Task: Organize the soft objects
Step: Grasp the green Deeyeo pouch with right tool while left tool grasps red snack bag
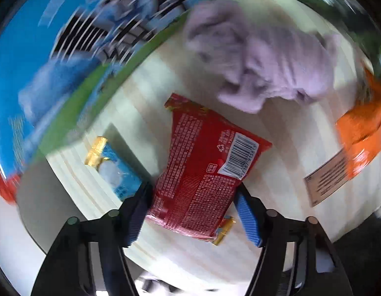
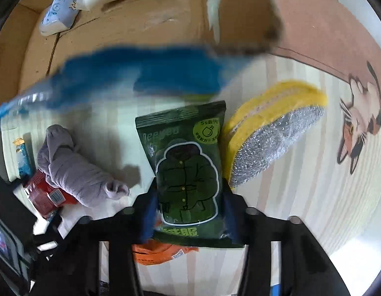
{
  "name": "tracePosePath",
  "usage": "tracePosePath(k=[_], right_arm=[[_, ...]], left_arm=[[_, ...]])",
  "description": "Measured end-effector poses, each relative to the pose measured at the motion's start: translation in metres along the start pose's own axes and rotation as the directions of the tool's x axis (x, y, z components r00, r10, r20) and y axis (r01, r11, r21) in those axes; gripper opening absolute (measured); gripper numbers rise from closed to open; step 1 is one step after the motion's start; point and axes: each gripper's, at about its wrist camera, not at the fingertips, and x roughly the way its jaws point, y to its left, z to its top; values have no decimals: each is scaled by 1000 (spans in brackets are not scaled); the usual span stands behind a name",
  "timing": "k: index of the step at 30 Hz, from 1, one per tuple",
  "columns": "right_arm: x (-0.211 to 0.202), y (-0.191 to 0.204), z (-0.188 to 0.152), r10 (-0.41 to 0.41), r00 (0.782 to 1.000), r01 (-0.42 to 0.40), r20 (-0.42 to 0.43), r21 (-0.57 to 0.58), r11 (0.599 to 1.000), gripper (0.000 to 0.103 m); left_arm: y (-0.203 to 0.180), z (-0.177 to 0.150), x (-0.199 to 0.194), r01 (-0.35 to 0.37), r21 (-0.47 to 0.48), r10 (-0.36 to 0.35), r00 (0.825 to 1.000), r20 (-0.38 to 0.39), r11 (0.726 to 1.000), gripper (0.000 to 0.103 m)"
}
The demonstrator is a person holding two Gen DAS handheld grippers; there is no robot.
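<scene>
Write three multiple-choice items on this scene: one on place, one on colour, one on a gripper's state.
1. Where does the sponge lie relative to the green packet in the right wrist view?
A. to its left B. to its right C. under it
2. What colour is the cloth?
A. lilac B. black C. yellow
3. What does the left gripper hold?
A. nothing B. the cloth C. the red packet

B: the sponge touches the packet's right edge.
A: the cloth is pale purple.
C: both pads press the packet's sides.

Pale striped tabletop (image 2: 301, 197) carried a lilac cloth (image 2: 74, 172), yellow scouring sponge (image 2: 271, 133), orange packet (image 2: 161, 254) and blue-gold sachet (image 1: 114, 165).
</scene>
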Motion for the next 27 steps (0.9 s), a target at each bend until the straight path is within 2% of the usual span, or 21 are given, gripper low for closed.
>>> tracePosePath(k=[1,2,3,5,6,9,11,12,13,19,21,23,25,27], right_arm=[[-2,-1,-4,9,1000,-9,6,4,1000,46],[-4,-2,-10,19,1000,-19,10,4,1000,45],[-5,-4,-15,24,1000,-24,10,5,1000,45],[-8,-10,-29,39,999,-40,13,12,999,45],[-9,-12,-37,48,999,-49,13,19,999,45],[-7,-17,-58,75,997,-75,2,26,997,45],[-1,-18,-68,77,997,-77,-12,23,997,45],[3,-18,-71,78,997,-78,-25,20,997,46],[9,-18,-74,87,995,-86,-42,23,996,46],[22,-24,-79,121,991,-117,-61,59,991,46],[23,-24,-79,116,991,-113,-60,57,992,46],[18,-20,-71,96,994,-93,-57,42,995,44],[9,-14,-65,75,996,-74,-42,27,997,38],[-1,-11,-70,69,997,-68,-27,7,998,37]], left_arm=[[8,-2,0,59,-64,-59,998,-7,996,59],[16,-4,0,137,-136,-140,990,-11,981,56],[25,-8,1,217,-208,-224,975,-11,954,55],[38,-16,6,336,-333,-352,936,14,881,53],[45,-22,9,400,-404,-421,906,41,823,53],[52,-35,24,490,-518,-523,847,94,701,53],[50,-40,35,505,-555,-543,833,111,661,55],[50,-42,39,503,-567,-541,833,118,652,56],[49,-42,41,500,-565,-532,838,122,657,57],[39,-44,47,447,-478,-456,884,106,756,61],[37,-47,47,430,-468,-430,896,114,772,60],[34,-53,43,421,-481,-400,904,151,769,51],[33,-60,30,416,-496,-375,908,186,762,49],[35,-70,24,427,-502,-373,904,209,752,48]])
